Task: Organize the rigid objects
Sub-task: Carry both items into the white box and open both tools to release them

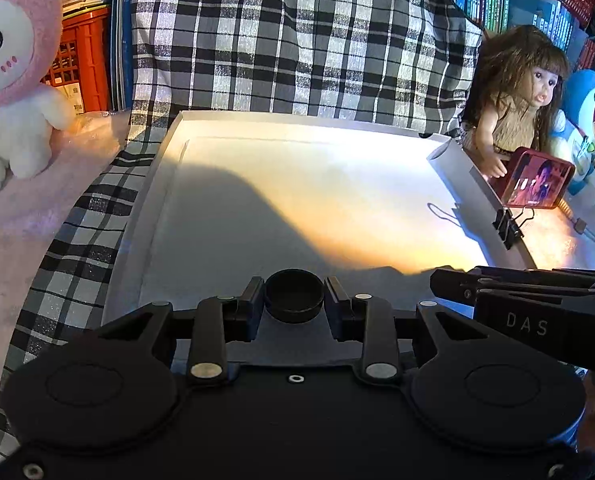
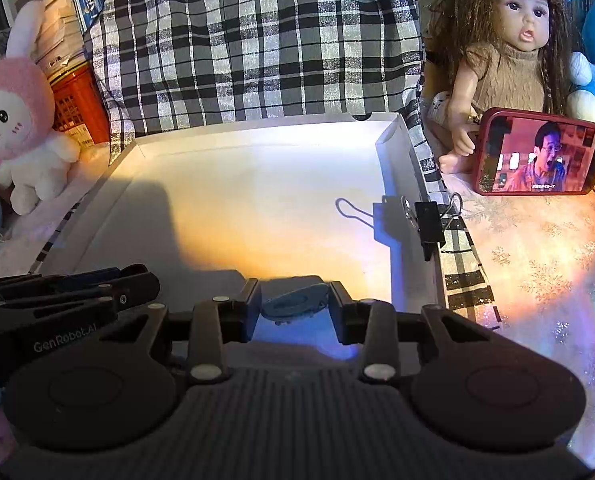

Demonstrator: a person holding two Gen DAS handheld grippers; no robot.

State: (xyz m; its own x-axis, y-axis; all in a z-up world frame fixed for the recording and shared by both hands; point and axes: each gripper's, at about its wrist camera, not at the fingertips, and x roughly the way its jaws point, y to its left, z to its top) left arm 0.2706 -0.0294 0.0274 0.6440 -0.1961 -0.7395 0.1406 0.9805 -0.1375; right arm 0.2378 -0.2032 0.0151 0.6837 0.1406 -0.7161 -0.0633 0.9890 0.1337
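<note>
Both loads risked slipping if the tongs tipped further or loosened above the white tray [image 1: 165,184]. The left gripper [image 1: 294,298] was closed narrowly on a small black round cap [image 1: 293,294]; the right gripper [image 2: 295,304] pinched a flat grey-blue oval piece [image 2: 293,303] edgewise — a thin hold. Both pointed steeply down, side by side over the tray's near edge, well short of the binder clip [image 2: 429,224] on its right wall.

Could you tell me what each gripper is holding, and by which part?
Left gripper: black cap, by its sides. Right gripper: grey-blue oval piece, by its ends.
</note>
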